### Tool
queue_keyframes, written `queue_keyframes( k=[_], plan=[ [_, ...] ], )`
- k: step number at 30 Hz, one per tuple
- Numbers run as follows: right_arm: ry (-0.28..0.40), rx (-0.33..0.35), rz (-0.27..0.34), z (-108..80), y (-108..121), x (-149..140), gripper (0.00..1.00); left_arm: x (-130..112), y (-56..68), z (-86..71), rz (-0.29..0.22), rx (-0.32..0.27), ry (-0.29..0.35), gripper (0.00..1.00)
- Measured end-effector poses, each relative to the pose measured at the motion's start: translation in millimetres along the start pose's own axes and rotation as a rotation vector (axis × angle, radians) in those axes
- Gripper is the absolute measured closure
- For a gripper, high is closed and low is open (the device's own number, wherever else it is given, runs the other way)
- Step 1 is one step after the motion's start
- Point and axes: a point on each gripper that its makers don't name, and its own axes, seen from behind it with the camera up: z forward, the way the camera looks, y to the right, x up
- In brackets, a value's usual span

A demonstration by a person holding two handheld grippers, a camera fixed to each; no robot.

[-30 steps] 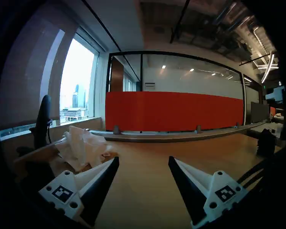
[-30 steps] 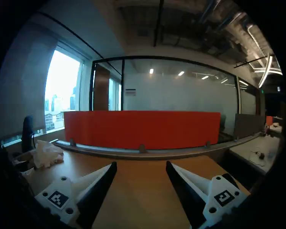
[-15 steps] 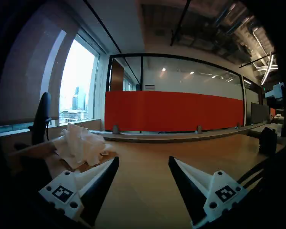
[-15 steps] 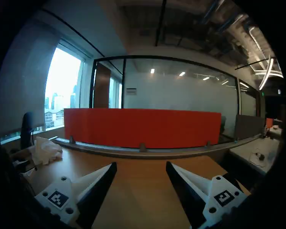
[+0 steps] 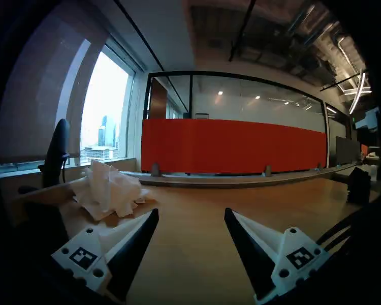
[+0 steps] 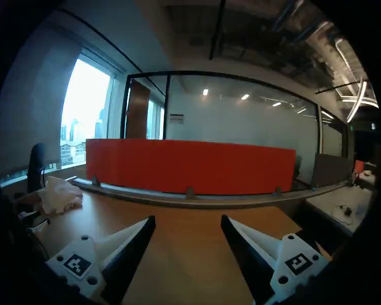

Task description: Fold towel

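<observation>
We see the left gripper released: its two fingers stand spread wide apart, nothing sits between them, and they touch nothing. Both fingers point forward, low over the wooden table.

We see the right gripper in the same condition, with fingers parted, no load between them and bare tabletop visible in the gap.

The towel is white and lies as a crumpled, unfolded heap on the table, toward the table's far left corner and close to its left edge. In the left gripper view the heap sits just beyond the tip of the left-hand finger, apart from it. In the right gripper view it appears farther off, well to the left of that gripper's fingers. Neither gripper contacts the towel.

Along the far edge of the table we note a red partition panel on small feet, with a glass wall behind it. A dark office chair stands past the left edge, in front of the window. A small black object rests near the right edge; we cannot identify it.
</observation>
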Motion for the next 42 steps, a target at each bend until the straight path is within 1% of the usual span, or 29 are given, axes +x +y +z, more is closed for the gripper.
queue_keyframes(
  k=[6,12,21,30,36,42],
  plan=[
    [-0.003,0.000,0.003,0.1,-1,-1,0.00,-2,2.4,1.2,0.028,0.002,0.000,0.04],
    [-0.002,0.003,0.002,2.2,-1,-1,0.00,-3,2.4,2.3,0.031,0.003,-0.001,0.04],
    [0.002,0.008,0.019,4.7,0,-4,0.00,-4,2.2,2.0,0.033,0.005,-0.001,0.04],
    [0.025,0.006,0.029,8.7,9,-3,0.00,-6,2.0,2.6,0.034,0.006,-0.001,0.04],
    [0.055,-0.002,0.018,8.2,19,1,0.00,-7,2.2,3.5,0.034,0.006,0.000,0.04],
    [0.077,-0.011,0.012,11.6,30,-4,0.00,-8,2.4,3.6,0.033,0.006,0.000,0.04]
  ],
)
